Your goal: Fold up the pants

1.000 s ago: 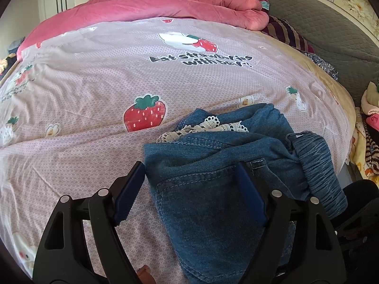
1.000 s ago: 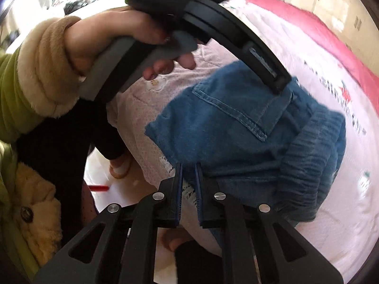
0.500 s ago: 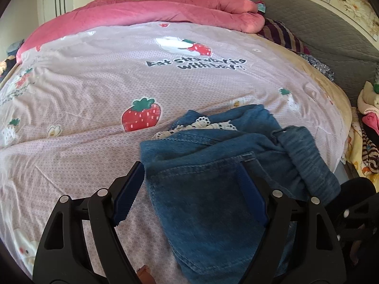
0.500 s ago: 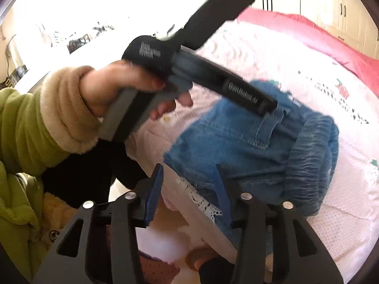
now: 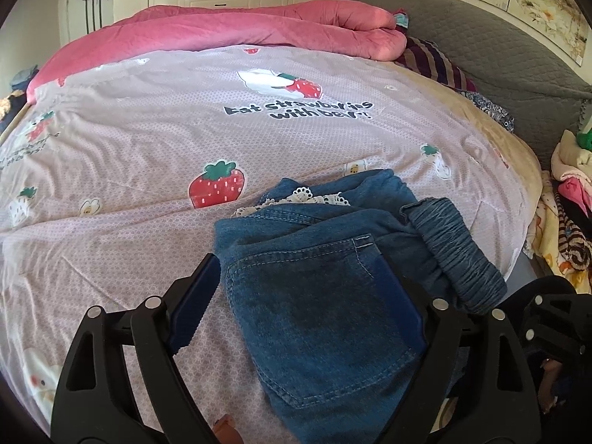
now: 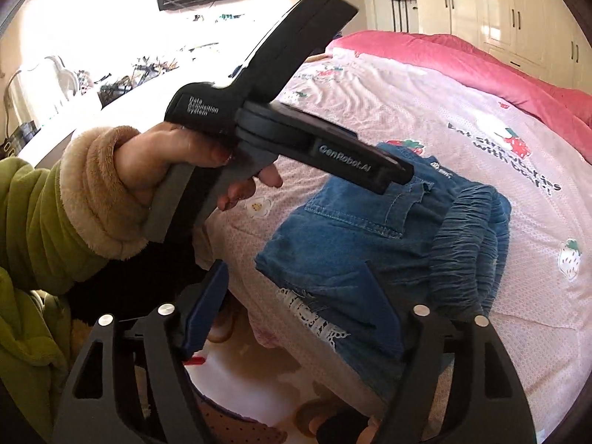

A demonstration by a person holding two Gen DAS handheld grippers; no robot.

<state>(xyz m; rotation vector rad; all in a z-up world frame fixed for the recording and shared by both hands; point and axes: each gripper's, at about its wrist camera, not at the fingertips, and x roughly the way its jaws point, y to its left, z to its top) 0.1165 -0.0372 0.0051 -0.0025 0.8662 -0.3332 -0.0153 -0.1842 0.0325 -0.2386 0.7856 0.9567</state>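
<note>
1. A wide bed (image 5: 155, 155) is being covered by a pale pink sheet printed with red strawberries and dark lettering, and its near corner is being occupied by the task's garment.
2. A thick rose-pink quilt (image 5: 259, 29) is being kept bunched along the far side of the bed, with a grey quilted headboard (image 5: 492, 55) rising beside it.
3. The folded blue denim pants (image 5: 325, 296), trimmed with white lace and gathered at an elastic waistband, are being left lying flat on the sheet near the bed's edge, with a back pocket facing up.
4. The left hand-held gripper (image 5: 299, 296), a black two-finger tool with blue pads, is being held over the pants with its jaws spread wide; they have just been opening further, with denim seen between them but not pressed by the pads.
5. The right hand-held gripper (image 6: 296, 307) is being held above the lace-edged corner of the pants; its jaws have just been opening and are standing apart, gripping nothing.
6. The left tool's grey handle is being clasped by a hand (image 6: 177, 162) emerging from a green sleeve with a tan fleece cuff.
</note>
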